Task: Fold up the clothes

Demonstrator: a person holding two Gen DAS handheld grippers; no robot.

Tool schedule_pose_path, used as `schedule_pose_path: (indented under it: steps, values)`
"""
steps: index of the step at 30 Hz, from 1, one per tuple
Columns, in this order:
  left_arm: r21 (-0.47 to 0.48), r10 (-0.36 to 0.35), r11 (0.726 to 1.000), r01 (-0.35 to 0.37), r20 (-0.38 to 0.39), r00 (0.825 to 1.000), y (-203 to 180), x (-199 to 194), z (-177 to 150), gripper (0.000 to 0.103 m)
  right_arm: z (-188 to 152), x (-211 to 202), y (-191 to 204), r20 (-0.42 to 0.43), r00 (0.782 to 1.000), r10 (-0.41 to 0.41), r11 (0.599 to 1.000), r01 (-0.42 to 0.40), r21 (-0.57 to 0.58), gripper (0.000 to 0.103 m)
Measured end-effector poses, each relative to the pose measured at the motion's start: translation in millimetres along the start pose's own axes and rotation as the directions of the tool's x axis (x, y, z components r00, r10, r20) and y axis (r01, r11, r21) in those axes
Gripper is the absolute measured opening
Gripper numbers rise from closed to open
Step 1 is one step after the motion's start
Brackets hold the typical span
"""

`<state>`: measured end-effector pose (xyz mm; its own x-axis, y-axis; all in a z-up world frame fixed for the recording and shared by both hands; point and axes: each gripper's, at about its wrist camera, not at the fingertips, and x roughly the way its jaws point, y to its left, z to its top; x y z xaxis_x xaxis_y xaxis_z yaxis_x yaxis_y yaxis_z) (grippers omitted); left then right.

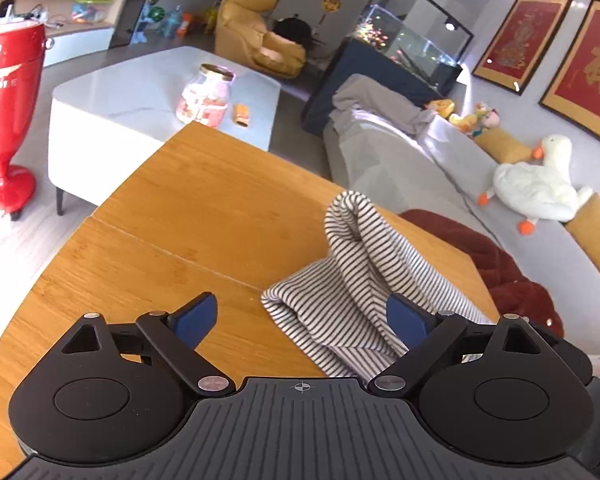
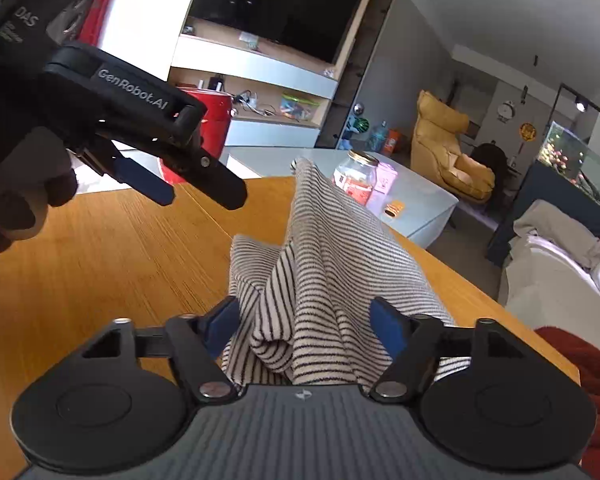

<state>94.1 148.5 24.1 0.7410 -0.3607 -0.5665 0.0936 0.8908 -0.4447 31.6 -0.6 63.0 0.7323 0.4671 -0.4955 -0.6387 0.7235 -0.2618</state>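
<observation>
A living room with a grey sofa [image 1: 400, 152] and a white coffee table [image 1: 140, 92] lies beyond the wooden table [image 1: 180, 208]. On it the striped garment [image 2: 324, 264] is bunched and peaked. The right gripper [image 2: 304, 328] is spread wide, cloth between its fingers. The left gripper [image 1: 300, 320], also wide, holds nothing, the garment at its two o'clock.

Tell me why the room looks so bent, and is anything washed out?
Left wrist view: fisheye curves the wooden table edge; glare whitens the sofa. Right wrist view: bright glare beside the TV; the left claw looms large, slightly soft.
</observation>
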Motion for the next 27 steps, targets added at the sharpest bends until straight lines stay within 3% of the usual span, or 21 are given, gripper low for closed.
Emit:
schedule_pose_path:
  steps: [2,5,13,16,22,27]
  values:
    - [-0.012,0.056,0.998,-0.056,0.014,0.998,4.1,-0.7,4.9,0.094,2.3,-3.9,-11.1,-0.001,1.000,0.002,0.998,-0.002,0.055,0.063]
    - [-0.031,0.141,0.990,-0.140,0.034,0.989,10.3,-1.7,12.2,0.094,1.0,-4.4,-10.2,-0.018,0.999,-0.046,0.999,0.045,-0.023,0.064]
    - [-0.045,0.159,0.986,-0.158,0.025,0.987,15.0,1.0,15.0,0.095,3.0,-6.5,-29.6,0.006,1.000,0.018,0.988,-0.018,0.156,0.067]
    - [-0.064,0.157,0.986,-0.156,0.020,0.987,17.8,1.6,13.2,0.095,-5.5,3.0,-20.1,-0.027,0.999,-0.023,0.999,0.024,0.040,0.067]
    - [-0.081,0.151,0.985,-0.150,0.007,0.989,26.2,-1.2,9.9,0.096,1.1,-11.1,-18.0,0.075,0.985,-0.157,0.980,0.165,-0.116,0.067]
    - [-0.102,0.081,0.992,-0.080,-0.003,0.997,20.8,5.4,11.0,0.095,-10.7,9.7,-15.1,-0.004,0.992,-0.122,0.976,0.119,-0.181,0.067]
